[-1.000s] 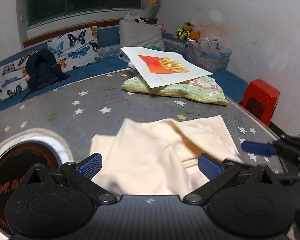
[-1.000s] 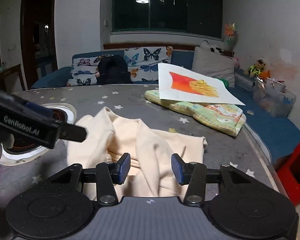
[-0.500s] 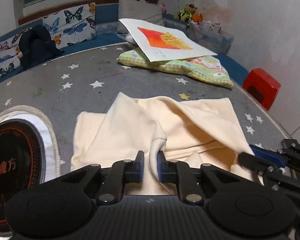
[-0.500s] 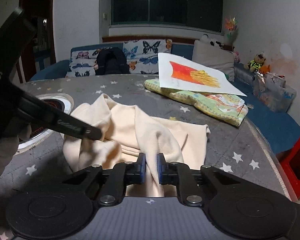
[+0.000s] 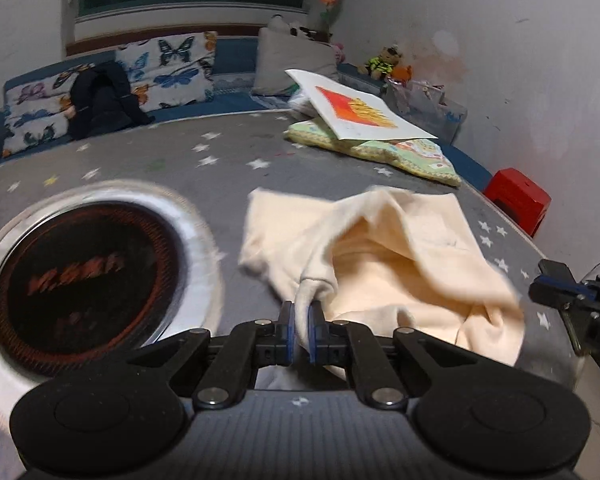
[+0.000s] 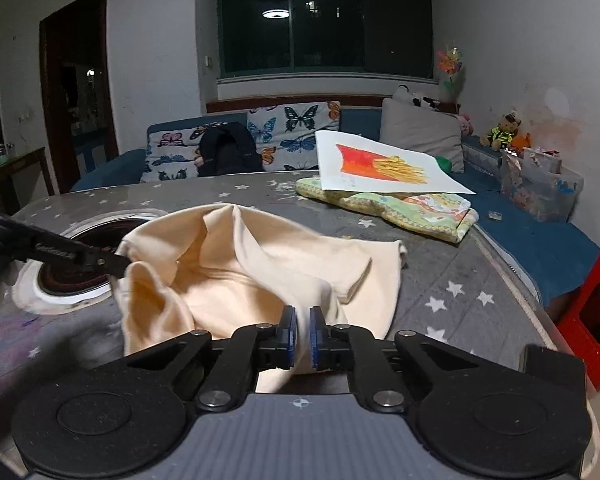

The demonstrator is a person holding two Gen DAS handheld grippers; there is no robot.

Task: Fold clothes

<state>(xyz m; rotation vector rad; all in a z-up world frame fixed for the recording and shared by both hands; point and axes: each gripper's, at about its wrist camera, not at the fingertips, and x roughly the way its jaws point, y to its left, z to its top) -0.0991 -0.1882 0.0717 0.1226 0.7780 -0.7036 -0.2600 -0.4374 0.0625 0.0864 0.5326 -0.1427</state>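
Cream garment (image 5: 400,264), rumpled, on the grey star-printed table (image 5: 228,160) near its front edge; its far hem lies flat on the cloth while the near portion is lifted into loose folds. Left tongs (image 5: 301,330), closed on a gathered fold at the garment's near-left edge. Right tongs (image 6: 302,334), closed on a fold at the garment's near-right edge, the fabric hanging between the blue pads (image 6: 287,334). In the right wrist view the left tongs' black arm (image 6: 56,254) reaches the garment's left side. Round hotplate inset (image 5: 80,280), just left of the garment, its white rim close to the fabric's left edge. Beyond the garment, bare table, then a green patterned cushion (image 5: 400,152) carrying a sheet with an orange drawing (image 5: 356,114). Right of the garment, the table's curved edge, and past it a red stool (image 5: 518,200). A sofa with butterfly pillows (image 6: 292,132) stands behind the table.
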